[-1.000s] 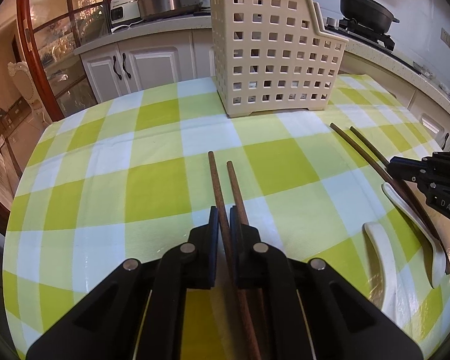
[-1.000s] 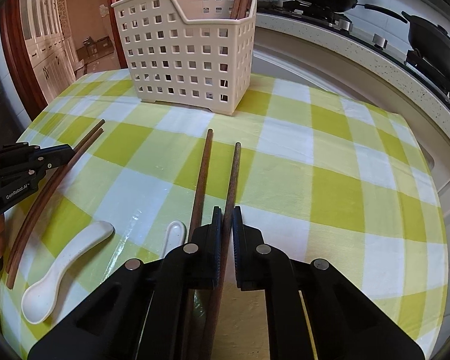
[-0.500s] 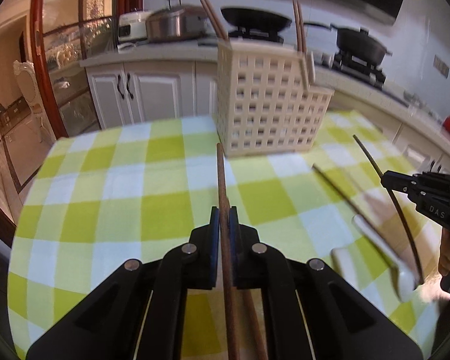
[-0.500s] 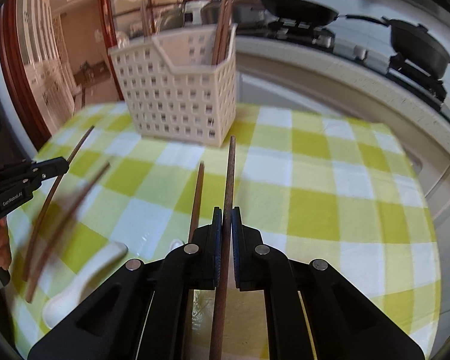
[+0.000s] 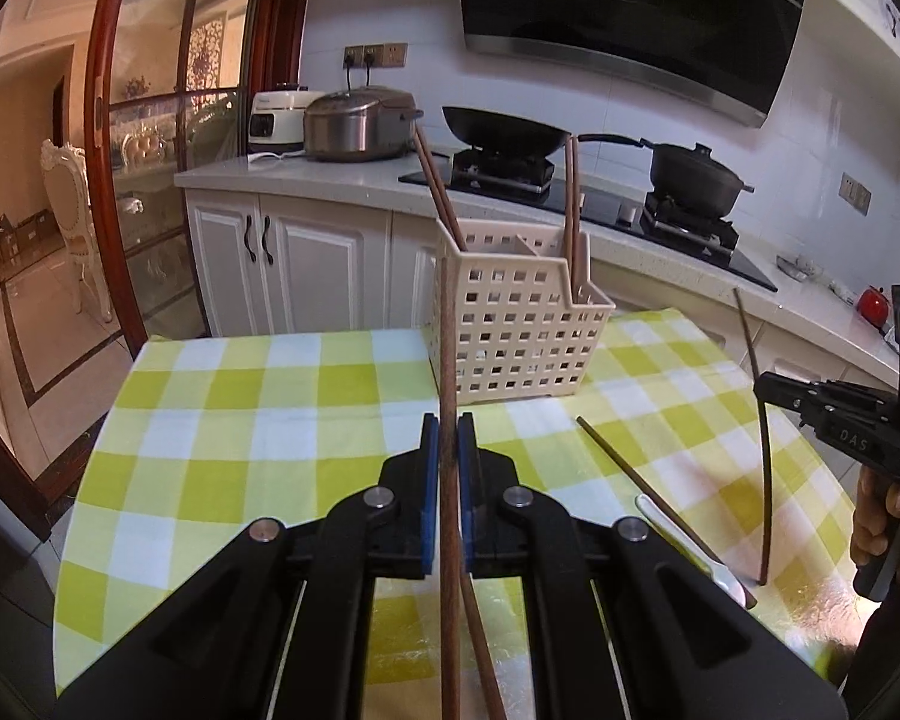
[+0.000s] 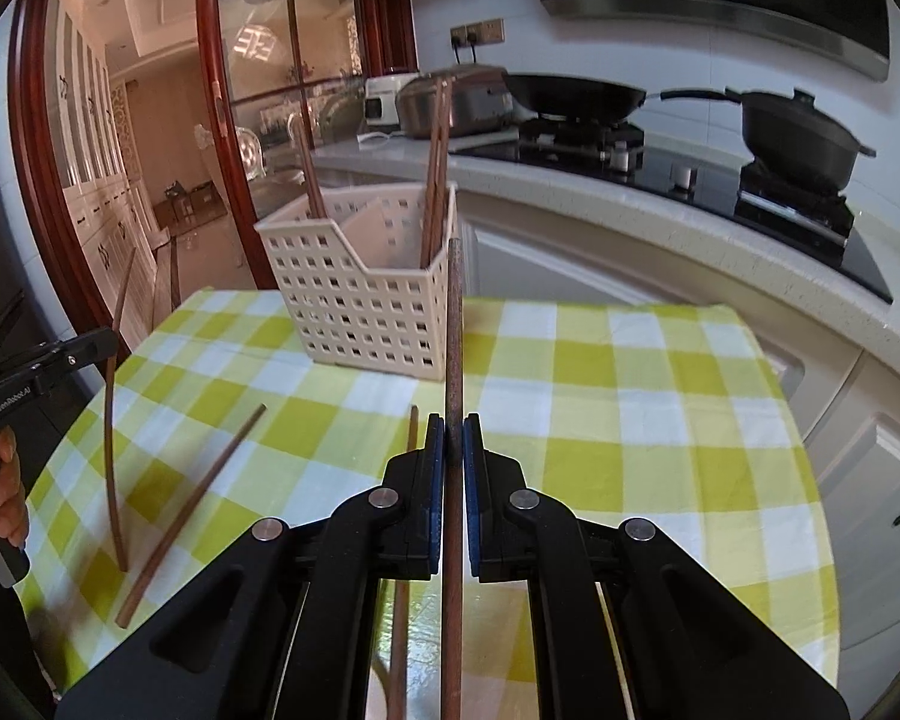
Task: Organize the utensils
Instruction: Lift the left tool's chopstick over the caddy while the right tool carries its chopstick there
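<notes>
My left gripper is shut on a brown chopstick and holds it up, tilted, above the checked tablecloth. My right gripper is shut on another brown chopstick, also lifted; it shows in the left wrist view. The cream perforated basket stands at the far table edge with chopsticks upright in it; it also shows in the right wrist view. One chopstick and a white spoon lie on the cloth. Another chopstick lies on the cloth below the left gripper.
The table with yellow-green checked cloth ends near white kitchen cabinets. The counter behind holds a rice cooker, a wok and a black pot. A wooden-framed glass door stands at left.
Both grippers have risen from the cloth, each lifting one chopstick out of its pair. One chopstick from each pair stays on the table.
</notes>
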The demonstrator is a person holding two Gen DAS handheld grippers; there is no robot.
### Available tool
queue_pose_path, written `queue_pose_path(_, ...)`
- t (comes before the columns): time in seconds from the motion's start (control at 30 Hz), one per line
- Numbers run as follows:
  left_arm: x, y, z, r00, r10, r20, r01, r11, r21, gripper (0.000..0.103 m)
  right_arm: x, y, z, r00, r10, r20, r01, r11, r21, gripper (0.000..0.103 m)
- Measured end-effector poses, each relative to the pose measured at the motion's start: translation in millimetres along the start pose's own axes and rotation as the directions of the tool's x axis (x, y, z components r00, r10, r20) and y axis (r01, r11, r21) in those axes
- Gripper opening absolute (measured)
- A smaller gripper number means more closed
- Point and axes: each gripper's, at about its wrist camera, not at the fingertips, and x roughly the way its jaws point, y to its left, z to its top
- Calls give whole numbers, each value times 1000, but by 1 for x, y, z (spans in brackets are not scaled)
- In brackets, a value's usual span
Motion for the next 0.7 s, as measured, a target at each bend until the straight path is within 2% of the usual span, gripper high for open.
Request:
queue_pose_path(0.27,-33,-2,8,998,-9,60,9,1000,-2,6,-30,4,10,999,-11,53,11,1000,-9,6)
queue_pose_path(0.57,-42,-1,13,998,-2,65,3,1000,-6,6,-37,3,10,998,-15,57,16,1000,-10,6)
queue_pose_path(0.7,-43,-5,27,997,-16,75,14,1000,15,6,-38,2,18,999,-4,53,4,1000,-3,6)
